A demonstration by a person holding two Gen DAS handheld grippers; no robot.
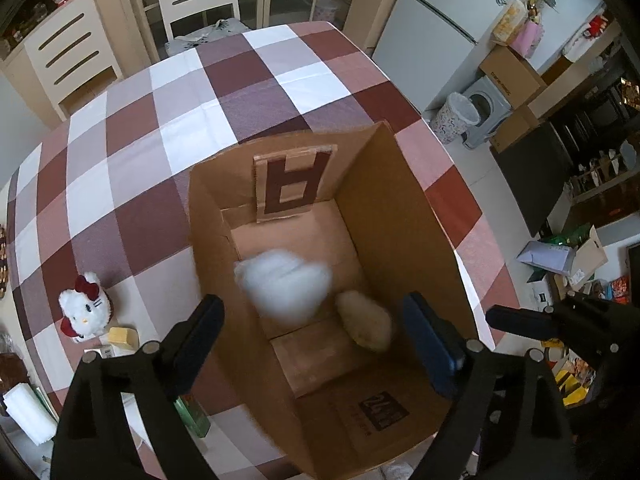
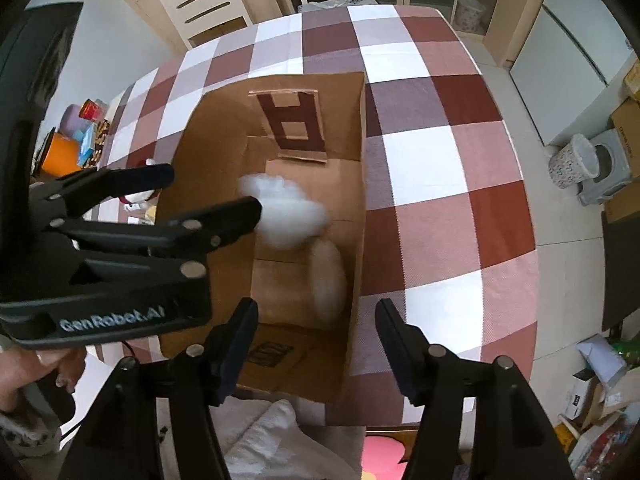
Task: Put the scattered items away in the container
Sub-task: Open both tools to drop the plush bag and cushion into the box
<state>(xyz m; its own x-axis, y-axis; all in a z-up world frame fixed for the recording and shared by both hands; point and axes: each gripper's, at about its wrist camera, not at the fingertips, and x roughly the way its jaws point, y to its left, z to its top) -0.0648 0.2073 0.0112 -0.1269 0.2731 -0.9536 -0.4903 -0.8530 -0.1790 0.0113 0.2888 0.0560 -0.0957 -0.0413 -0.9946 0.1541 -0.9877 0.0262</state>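
Observation:
An open cardboard box (image 1: 400, 208) with a dark letter on its far wall stands on the checked table. Inside it, a blurred white fluffy toy (image 1: 284, 288) shows below my left gripper (image 1: 312, 312), whose pads stand wide apart and clear of it. A cream fluffy toy (image 1: 366, 326) lies against the box's right wall. In the right wrist view the white toy (image 2: 288, 212) and the cream toy (image 2: 328, 280) sit in the box (image 2: 208, 152). My right gripper (image 2: 318, 312) hangs open over the near right corner with nothing held. My left gripper (image 2: 208, 192) reaches in from the left.
A white cat plush with a red bow (image 1: 84, 308), a yellow block (image 1: 122, 336), a green carton (image 1: 192, 416) and a white roll (image 1: 28, 412) lie on the table left of the box. Chairs stand at the far side. A person's hand (image 2: 36, 372) holds the left gripper.

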